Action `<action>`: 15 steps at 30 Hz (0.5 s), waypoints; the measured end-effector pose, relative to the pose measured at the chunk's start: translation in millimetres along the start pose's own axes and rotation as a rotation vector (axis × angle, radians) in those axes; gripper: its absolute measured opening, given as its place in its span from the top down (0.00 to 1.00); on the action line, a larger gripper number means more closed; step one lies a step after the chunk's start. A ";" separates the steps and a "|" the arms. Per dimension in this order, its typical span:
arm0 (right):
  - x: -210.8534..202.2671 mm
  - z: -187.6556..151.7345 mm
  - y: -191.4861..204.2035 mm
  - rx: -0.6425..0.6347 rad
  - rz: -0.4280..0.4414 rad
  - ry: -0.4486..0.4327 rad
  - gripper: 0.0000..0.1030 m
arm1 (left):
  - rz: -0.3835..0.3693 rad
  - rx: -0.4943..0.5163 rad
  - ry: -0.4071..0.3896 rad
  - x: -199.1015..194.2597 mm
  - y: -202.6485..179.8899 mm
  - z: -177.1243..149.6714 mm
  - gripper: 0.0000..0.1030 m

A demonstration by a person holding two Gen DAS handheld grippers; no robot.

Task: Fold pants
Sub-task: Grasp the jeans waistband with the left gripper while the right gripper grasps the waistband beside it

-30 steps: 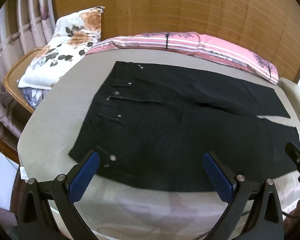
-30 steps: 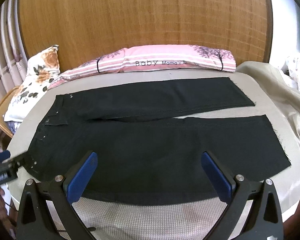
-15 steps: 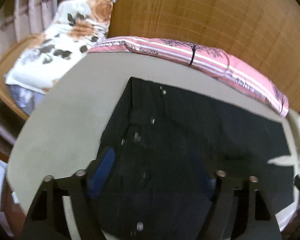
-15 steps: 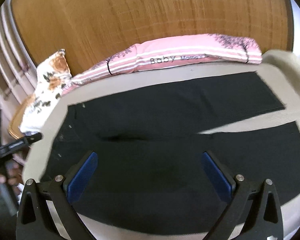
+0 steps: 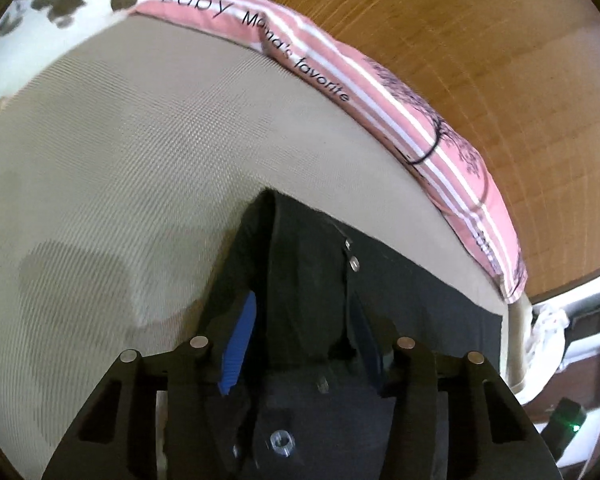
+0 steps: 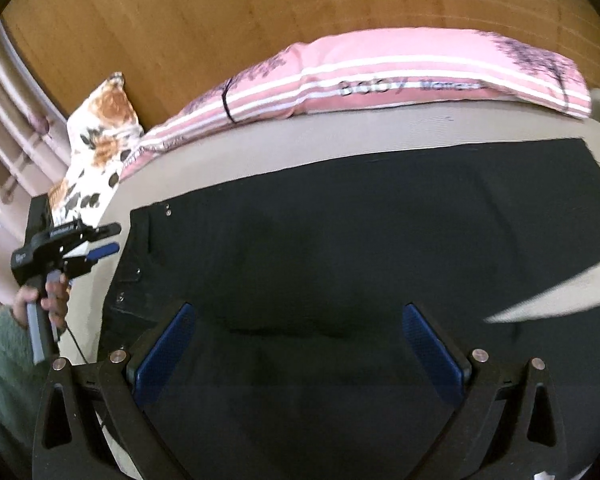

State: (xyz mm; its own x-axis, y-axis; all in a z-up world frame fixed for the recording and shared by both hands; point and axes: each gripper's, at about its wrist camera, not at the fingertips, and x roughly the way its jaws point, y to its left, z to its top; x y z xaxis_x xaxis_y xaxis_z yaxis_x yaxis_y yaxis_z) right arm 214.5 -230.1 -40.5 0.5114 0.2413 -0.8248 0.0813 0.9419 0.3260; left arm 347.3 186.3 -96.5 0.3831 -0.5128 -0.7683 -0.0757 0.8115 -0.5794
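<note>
Black pants (image 6: 340, 264) lie flat on the beige bed (image 5: 120, 160), waistband toward the floral pillow (image 6: 100, 128), legs toward my right; soft, limp, heavy-ish cloth, best pinched at the stiffer waistband hem. My left tongs (image 5: 300, 332) look clenched on the waistband edge, fabric bunched between the pads. My right tongs (image 6: 296, 344) are released, spread wide over the seat area.
</note>
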 end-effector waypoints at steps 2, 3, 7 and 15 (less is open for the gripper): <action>10.3 3.8 3.8 -0.003 0.006 0.014 0.00 | -0.012 -0.016 0.015 9.3 7.0 8.0 0.53; 15.4 5.8 6.0 -0.006 0.009 0.022 0.00 | -0.021 -0.024 0.024 14.1 10.0 11.1 0.55; 35.6 15.2 13.7 -0.032 0.009 0.046 0.00 | -0.064 -0.012 0.053 25.3 12.6 18.2 0.63; 60.8 37.0 12.3 -0.042 0.034 0.056 0.00 | -0.132 -0.005 0.097 47.3 9.6 36.0 0.79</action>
State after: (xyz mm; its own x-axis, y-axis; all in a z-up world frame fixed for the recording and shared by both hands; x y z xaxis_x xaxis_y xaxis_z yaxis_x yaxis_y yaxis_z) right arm 278.3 -212.5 -69.6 0.4644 0.2849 -0.8385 0.0283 0.9416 0.3356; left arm 397.8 179.9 -128.6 0.2995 -0.6396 -0.7079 -0.0351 0.7341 -0.6781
